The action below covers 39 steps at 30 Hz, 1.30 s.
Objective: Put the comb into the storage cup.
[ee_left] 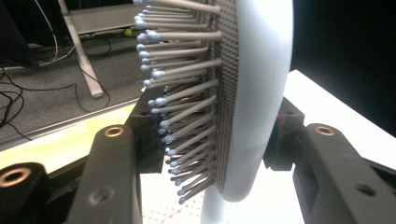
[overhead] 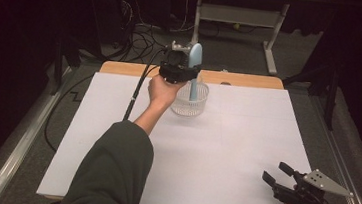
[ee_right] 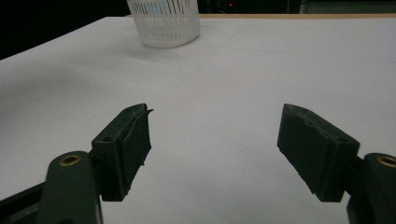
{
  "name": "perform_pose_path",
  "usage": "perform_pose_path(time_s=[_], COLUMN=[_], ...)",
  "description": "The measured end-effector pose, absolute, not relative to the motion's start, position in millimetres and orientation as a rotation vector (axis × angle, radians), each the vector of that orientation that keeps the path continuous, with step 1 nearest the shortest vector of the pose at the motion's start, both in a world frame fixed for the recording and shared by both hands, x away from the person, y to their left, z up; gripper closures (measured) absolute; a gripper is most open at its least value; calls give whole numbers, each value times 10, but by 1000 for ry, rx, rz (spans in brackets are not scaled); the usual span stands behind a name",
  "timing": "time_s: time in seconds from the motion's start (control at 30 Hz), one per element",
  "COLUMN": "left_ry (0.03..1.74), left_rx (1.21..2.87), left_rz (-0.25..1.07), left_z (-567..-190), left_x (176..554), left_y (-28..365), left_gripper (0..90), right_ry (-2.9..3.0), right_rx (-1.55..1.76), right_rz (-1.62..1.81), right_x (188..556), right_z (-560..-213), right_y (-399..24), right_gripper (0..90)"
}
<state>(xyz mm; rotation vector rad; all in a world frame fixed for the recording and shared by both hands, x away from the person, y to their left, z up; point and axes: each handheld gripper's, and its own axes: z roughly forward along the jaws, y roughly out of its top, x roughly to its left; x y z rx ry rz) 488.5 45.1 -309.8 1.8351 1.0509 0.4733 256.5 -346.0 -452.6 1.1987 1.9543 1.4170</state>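
Left claw is clamped on a pale blue hairbrush, pads pressing the brush head from both sides; in the left gripper view one pad sits against the bristles and the other against the smooth back. Brush stands upright, head at top, handle pointing down into a white slotted basket at the far middle of the table; can't tell whether the handle tip touches the basket floor. Left hand and dark green sleeve come in w/ a black cable trailing off the claw across the white sheet to the table's left. Right claw sits low at the near right corner, well apart from the basket, jaws wide open w/ nothing between them; right gripper view has bare white sheet between its pads and the basket far ahead. Table surface between the two claws holds no other items. Beyond the far edge: wood strip, floor cables, a white desk frame.
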Motion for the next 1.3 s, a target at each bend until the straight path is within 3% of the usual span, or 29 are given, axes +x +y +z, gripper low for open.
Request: perform_pose_path(time_s=[1.3], left_ry=[1060], left_rx=[1841], left_rz=[438], left_z=[-3492], left_x=[4960], left_y=[369], left_gripper=[491], right_ry=[1962], right_rx=[1197], right_rz=[1422], right_x=[2569], right_z=[-4528], right_y=[-3459], right_gripper=[259])
